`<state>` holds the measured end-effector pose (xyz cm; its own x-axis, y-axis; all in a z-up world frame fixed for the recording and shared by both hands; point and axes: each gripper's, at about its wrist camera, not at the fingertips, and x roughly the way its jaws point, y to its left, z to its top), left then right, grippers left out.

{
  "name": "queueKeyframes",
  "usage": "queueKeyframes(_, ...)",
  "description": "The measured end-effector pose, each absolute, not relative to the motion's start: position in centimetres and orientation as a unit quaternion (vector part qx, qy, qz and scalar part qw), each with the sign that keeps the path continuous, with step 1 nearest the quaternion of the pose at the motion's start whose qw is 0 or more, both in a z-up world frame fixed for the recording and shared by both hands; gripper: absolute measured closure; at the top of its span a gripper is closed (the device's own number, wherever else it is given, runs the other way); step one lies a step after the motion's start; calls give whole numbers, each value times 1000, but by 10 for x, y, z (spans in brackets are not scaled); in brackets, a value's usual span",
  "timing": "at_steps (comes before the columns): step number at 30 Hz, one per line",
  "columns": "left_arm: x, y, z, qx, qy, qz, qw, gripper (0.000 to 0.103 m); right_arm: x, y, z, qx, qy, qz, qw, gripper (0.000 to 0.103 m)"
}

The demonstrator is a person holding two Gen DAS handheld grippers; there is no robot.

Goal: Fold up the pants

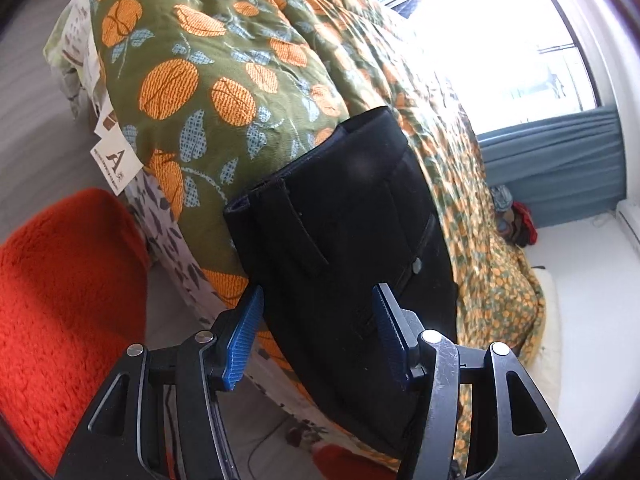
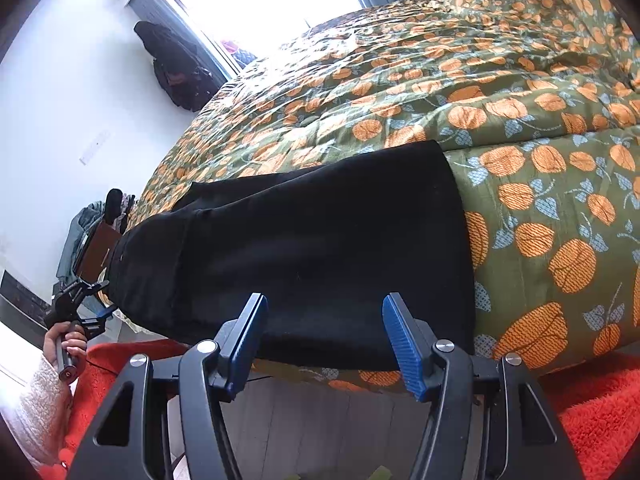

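Black pants [image 1: 348,232] lie folded on the green and orange floral bedspread [image 1: 208,92], near the bed's edge, waistband and belt loop toward the left wrist view's left. My left gripper [image 1: 318,294] is open, its blue pads on either side of the pants' near edge, holding nothing. In the right wrist view the pants [image 2: 320,240] lie across the bedspread [image 2: 540,200] with their near edge hanging slightly over the bed. My right gripper [image 2: 324,304] is open and empty just in front of that edge. The left gripper also shows in the right wrist view [image 2: 86,312], at the pants' far left end.
An orange fluffy rug [image 1: 60,300] lies on the floor beside the bed [image 2: 600,412]. A bright window [image 1: 500,40] and blue curtain [image 1: 560,160] are past the bed. Dark clothes [image 2: 176,68] hang by the window. Paper tags [image 1: 116,160] hang at the bed's corner.
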<state>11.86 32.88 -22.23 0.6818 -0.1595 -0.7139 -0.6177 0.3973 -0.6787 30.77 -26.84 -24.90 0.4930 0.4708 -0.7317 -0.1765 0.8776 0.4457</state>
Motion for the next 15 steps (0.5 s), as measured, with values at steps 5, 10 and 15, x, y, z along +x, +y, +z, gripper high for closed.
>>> queueKeyframes(5,111,336,-219,-533,355,173,748,46,308,-276,-249,174,464,185,849,43)
queueKeyframes(10,116,336,-217,-531,344,168,756,42,310,-274,-252,175,469,187,845,43)
queueKeyframes(15,109,337,-229,-564,299,162,752,44,308,-270,-249,165,464,193,849,43)
